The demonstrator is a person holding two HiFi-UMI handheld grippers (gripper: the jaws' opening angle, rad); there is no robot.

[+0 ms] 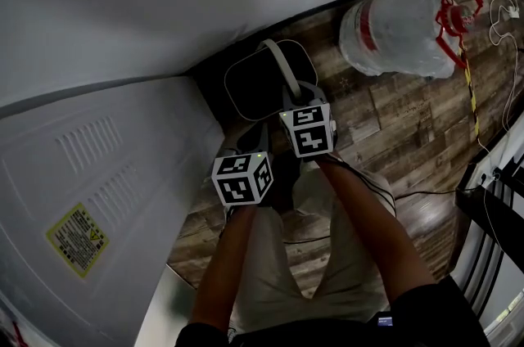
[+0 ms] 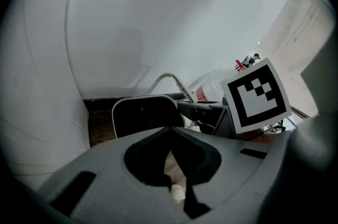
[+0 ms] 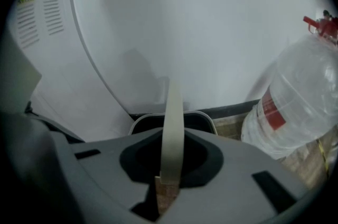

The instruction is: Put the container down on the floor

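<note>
The right gripper [image 3: 169, 176] is clamped on the pale strap handle [image 3: 172, 128] of a dark container [image 1: 246, 83] with a white rim. The handle runs straight up from the closed jaws to the container. The container sits in the corner of the wood floor [image 1: 385, 124], where the dark baseboard under the wall meets the white appliance [image 1: 90, 190]. A large clear water bottle [image 1: 397, 26] lies on the floor well to its right. Whether the container's base already touches the boards cannot be told from any view.

The left gripper [image 2: 171, 130] hangs just beside the right one. Its jaws are together and nothing seems to be caught between them, so it appears to take no part in the carry.

The step in hand looks like the final lowering into that corner. The next move calls for settling the base flat on the floor, clear of the appliance's side. The right gripper should then let go of the handle only once the weight rests on the floor, so the handle can drop without tipping the container.
</note>
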